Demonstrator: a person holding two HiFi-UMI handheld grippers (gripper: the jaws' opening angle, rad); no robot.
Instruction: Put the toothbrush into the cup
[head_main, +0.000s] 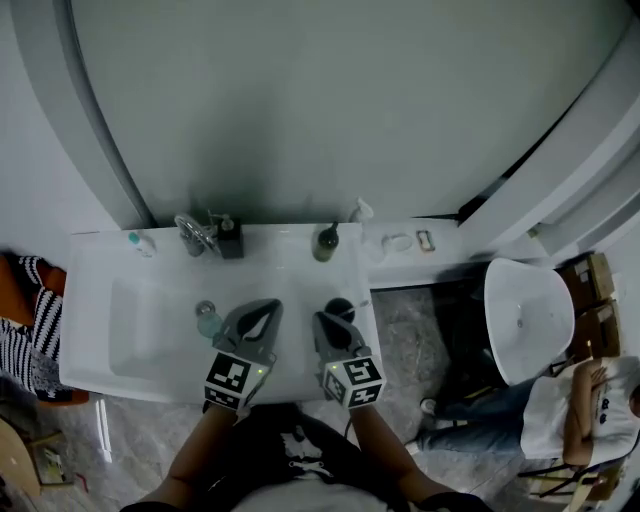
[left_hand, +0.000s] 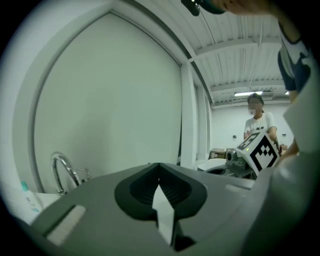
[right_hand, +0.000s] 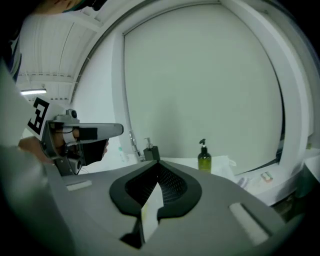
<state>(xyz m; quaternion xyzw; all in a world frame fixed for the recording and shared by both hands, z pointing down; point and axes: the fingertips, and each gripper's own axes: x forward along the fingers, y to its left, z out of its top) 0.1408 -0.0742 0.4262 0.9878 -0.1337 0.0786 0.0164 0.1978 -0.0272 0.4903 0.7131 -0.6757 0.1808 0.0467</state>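
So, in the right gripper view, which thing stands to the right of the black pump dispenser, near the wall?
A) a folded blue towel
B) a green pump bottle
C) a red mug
B: the green pump bottle stands upright to the right of the black pump dispenser, apart from it.

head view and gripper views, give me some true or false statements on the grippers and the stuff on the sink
1. The right gripper is shut with nothing between its jaws. True.
2. The left gripper has its jaws wide open. False: they are shut and empty.
3. The green bottle stands at the back of the sink counter. True.
4. In the head view the faucet is right of the green bottle. False: it is to its left.
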